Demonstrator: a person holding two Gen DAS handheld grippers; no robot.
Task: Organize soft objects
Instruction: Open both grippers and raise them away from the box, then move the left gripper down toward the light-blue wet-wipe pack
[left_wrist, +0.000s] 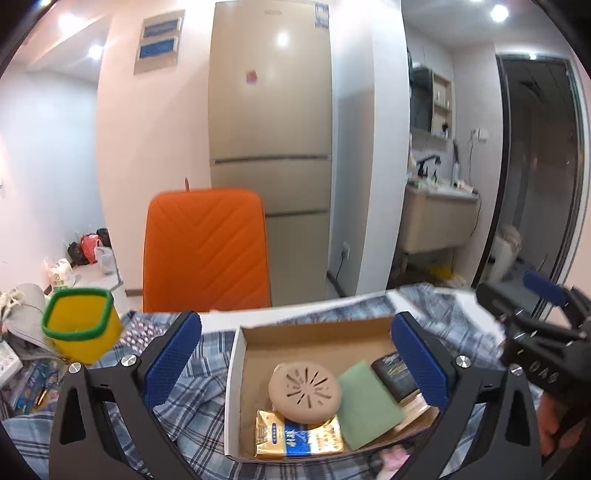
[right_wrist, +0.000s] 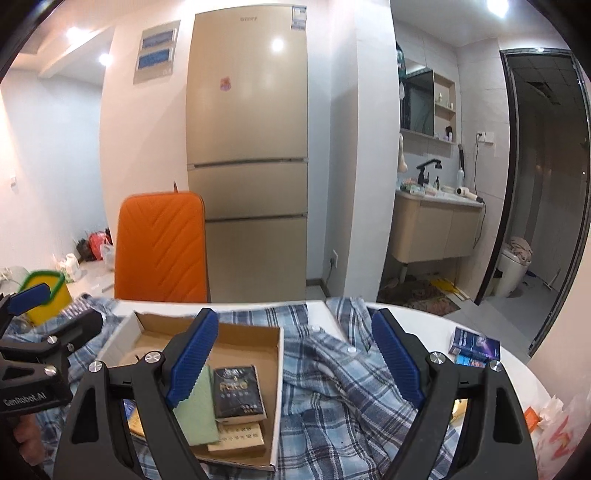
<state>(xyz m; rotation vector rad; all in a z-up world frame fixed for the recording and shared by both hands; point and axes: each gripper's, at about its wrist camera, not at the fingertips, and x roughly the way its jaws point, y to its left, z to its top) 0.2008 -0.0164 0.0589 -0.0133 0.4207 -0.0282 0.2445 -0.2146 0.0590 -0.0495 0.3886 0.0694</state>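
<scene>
Both grippers spread, empty, above cardboard box (left_wrist: 255, 334).
Left gripper (left_wrist: 295, 354) covers part of black pack (left_wrist: 393, 374); right gripper (right_wrist: 295, 358) hides green cloth's (right_wrist: 197, 417) top; pink item at box edge unreadable.

Blue plaid shirt (right_wrist: 332, 373), orange chair (left_wrist: 207, 254), green cloth (left_wrist: 365, 402).

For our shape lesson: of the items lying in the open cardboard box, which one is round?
The beige round silicone disc with radiating slots. The gold tissue packet, green cloth and black packet beside it are all rectangular.
</scene>
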